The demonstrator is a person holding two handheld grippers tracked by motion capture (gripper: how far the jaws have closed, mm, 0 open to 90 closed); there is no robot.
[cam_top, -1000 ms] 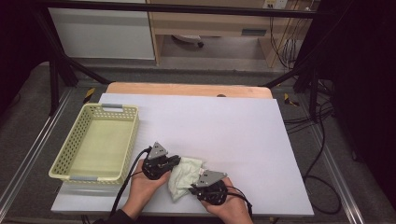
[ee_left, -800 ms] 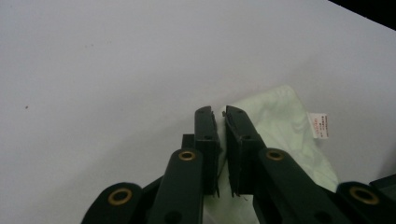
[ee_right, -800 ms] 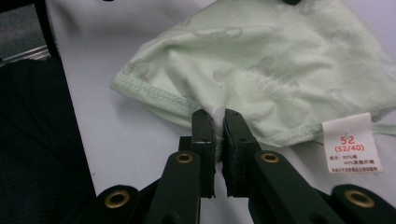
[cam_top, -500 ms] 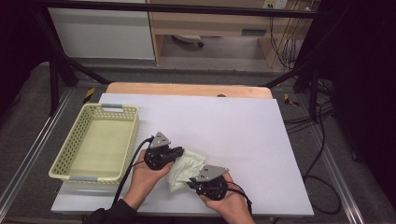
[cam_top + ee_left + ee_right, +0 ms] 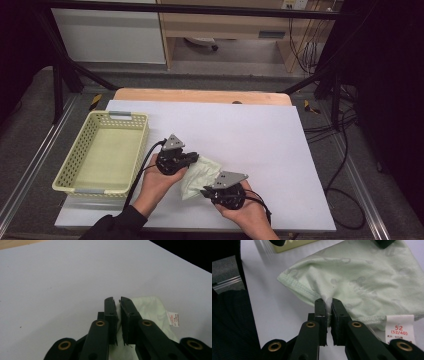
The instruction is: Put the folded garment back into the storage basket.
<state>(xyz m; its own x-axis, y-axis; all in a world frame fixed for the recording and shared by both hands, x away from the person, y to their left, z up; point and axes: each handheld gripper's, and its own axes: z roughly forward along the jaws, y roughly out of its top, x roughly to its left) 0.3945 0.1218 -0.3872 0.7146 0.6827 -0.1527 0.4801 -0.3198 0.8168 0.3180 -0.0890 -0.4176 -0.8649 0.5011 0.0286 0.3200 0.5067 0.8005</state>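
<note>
Garment, pale green, hangs pinched between left tongs and right tongs; both hide its gripped edges, label print unreadable.

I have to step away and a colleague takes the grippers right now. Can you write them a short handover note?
Left gripper: shut on the garment's far edge.
Right gripper: shut on its near hemmed edge, by the size tag.
Garment: pale green, held between both grippers, near the table's front.
Basket: to the left, nothing in it.
Done: both grips taken.
Left: probably folding the garment or moving it to the basket; the garment is not in it yet.
</note>
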